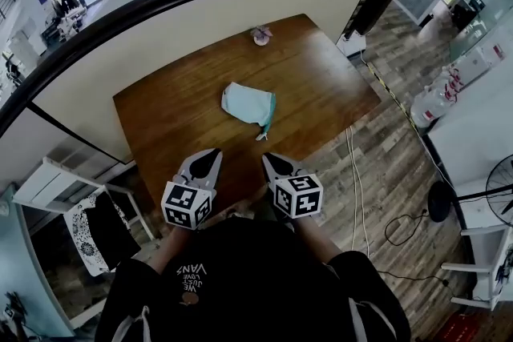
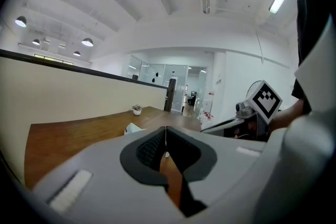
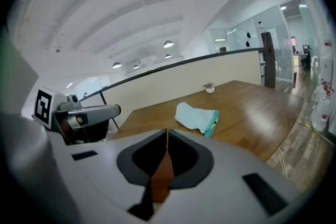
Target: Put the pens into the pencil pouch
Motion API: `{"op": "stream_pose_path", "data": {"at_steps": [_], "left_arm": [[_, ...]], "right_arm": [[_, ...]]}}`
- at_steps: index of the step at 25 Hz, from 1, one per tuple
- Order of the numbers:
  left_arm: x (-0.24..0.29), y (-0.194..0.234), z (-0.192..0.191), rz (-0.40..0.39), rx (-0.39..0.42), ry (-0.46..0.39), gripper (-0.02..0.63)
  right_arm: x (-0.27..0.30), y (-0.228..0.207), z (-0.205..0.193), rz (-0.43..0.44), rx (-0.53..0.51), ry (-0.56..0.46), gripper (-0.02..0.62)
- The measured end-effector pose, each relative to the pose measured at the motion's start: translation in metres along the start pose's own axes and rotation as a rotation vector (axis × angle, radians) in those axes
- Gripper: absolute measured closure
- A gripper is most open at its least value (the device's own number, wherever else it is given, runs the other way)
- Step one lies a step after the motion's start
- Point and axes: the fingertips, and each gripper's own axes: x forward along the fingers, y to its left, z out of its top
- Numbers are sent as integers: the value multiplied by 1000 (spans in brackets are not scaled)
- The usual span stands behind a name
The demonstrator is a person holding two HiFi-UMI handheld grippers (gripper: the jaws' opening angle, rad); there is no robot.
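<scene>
1. Counting two tongs: left tongs [image 1: 215,153] and right tongs [image 1: 267,158], hovering side by side over the near edge of the table [image 1: 321,84], tips pointing toward its far side.
2. Logging the left tongs as fully closed, pads meeting, gripping nothing.
3. Logging the right tongs as closed likewise, pads meeting along a thin line, gripping nothing.
4. Counting two marker cubes: left cube [image 1: 186,206] and right cube [image 1: 298,196], one riding on each of the tongs.
5. Counting one pencil pouch [image 1: 247,105], pale blue with a teal end, lying flat near the middle of the table, ahead of both tongs and well apart from them.
6. Noting the pouch's inside as not showing in any view; not telling whether its mouth is open or zipped.
7. Counting one small potted plant [image 1: 260,36], standing near the far edge of the table, well apart from the pouch.
8. Finding the pouch mostly hidden behind the left tongs' own body in the left gripper view, only a pale corner peeking out.
9. Noting one standing fan [image 1: 501,188], cut off by the right edge of the head view, and a white cable [image 1: 353,172] trailing over the wooden floor beside the table.
</scene>
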Motion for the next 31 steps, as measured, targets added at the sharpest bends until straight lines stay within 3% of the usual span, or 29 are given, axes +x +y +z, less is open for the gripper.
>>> {"op": "stream_pose_path", "data": {"at_steps": [7, 17, 31], "left_arm": [[-4, -7, -16, -27, -18, 67, 595], [-12, -15, -24, -39, 6, 66, 595], [-11, -5, -26, -11, -1, 60, 595]], "right_arm": [[-5, 3, -1, -22, -45, 4, 581], [-14, 3, -9, -71, -66, 0, 583], [-10, -2, -8, -76, -67, 1, 583]]}}
